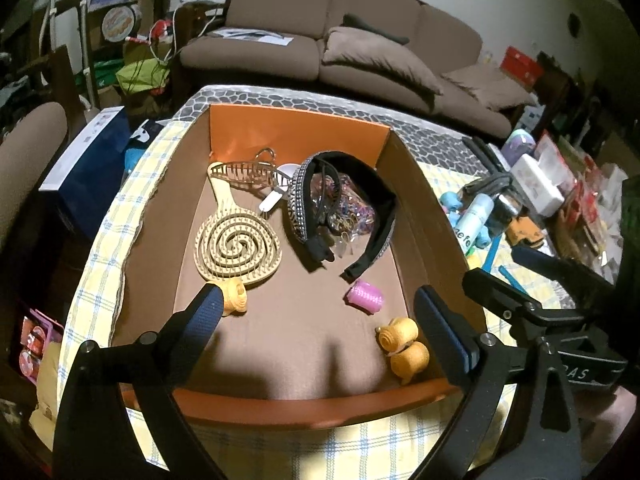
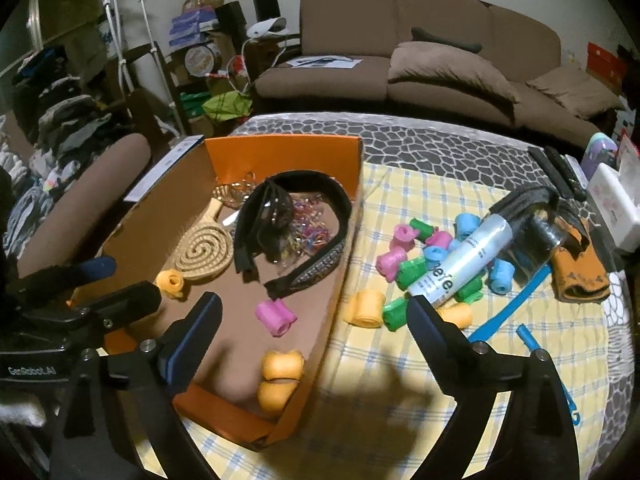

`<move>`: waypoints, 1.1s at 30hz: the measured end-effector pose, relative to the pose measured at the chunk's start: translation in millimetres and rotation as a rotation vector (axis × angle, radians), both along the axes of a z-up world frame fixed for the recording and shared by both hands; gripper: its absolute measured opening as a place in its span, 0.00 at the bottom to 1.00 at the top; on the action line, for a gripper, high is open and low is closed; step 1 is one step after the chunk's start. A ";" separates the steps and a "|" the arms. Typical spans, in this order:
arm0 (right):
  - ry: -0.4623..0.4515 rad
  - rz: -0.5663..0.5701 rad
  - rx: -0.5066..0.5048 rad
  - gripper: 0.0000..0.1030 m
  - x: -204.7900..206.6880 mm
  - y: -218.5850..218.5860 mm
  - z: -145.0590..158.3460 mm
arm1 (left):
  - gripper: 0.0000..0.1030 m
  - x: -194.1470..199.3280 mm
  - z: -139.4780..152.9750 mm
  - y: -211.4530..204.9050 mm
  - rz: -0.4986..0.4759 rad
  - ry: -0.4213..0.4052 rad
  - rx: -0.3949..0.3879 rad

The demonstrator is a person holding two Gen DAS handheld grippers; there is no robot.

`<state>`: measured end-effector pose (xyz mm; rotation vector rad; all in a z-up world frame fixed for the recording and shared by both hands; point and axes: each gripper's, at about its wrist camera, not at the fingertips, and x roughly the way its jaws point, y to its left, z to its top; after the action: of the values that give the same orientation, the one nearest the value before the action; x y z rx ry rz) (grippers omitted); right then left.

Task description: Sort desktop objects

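1. The tabletop (image 2: 400,360), under a yellow checked cloth, carries an orange box (image 1: 298,126) that fills the left wrist view from 12 to 6 o'clock.
2. Inside the box lie a spiral hairbrush (image 1: 238,246) at 10 o'clock, black headbands (image 1: 344,208) at 1 o'clock, a pink roller (image 1: 365,298) near centre and orange rollers (image 1: 404,346) at 4 o'clock.
3. Unsorted rollers (image 2: 432,256) remain on the cloth at 2 o'clock in the right wrist view, around a spray bottle (image 2: 460,256).
4. The left hand-held gripper (image 1: 316,312) stands wide over the box, holding nothing; the right hand-held gripper (image 2: 314,314) is equally wide and empty, straddling the box wall.
5. Risk: both grippers crowd the near corner, so a reach could clip the wall or the other tool, and the round rollers could roll away.
6. Readable writing: "GenRobot.AI" on the tool, and part of a word, "…ere.", on the bottle.
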<state>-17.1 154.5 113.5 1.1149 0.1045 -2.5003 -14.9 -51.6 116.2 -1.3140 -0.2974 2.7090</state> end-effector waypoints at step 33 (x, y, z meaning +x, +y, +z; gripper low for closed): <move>-0.079 -0.262 -0.019 0.99 72.5 78.1 -45.1 | 1.00 101.7 -44.7 61.1 -0.048 0.113 -0.192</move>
<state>55.4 232.7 68.3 1.2918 -0.0937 -2.6719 86.8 9.5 71.4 -1.1872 0.0056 2.8159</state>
